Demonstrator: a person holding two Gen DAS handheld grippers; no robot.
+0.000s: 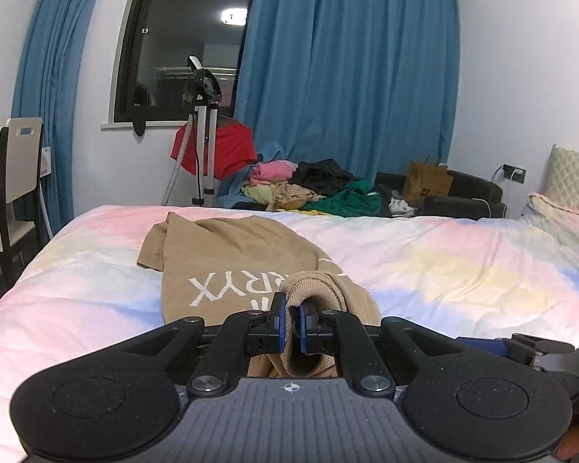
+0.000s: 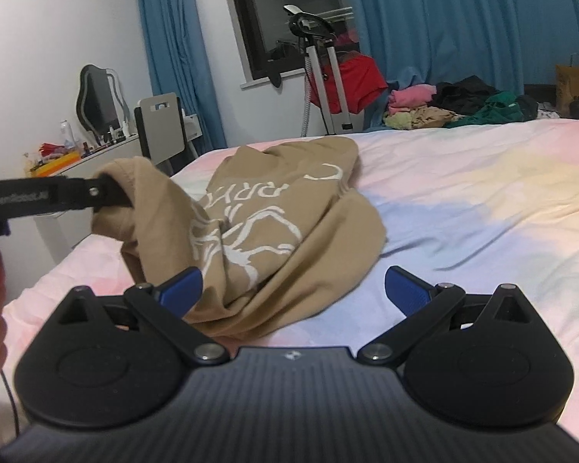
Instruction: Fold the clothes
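Where crumpled, tan shirt (image 1: 227,266), ribbed collar (image 1: 312,289).

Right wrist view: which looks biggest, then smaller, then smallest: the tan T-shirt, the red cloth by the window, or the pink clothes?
1. tan T-shirt, though it is nearest the camera
2. red cloth
3. pink clothes
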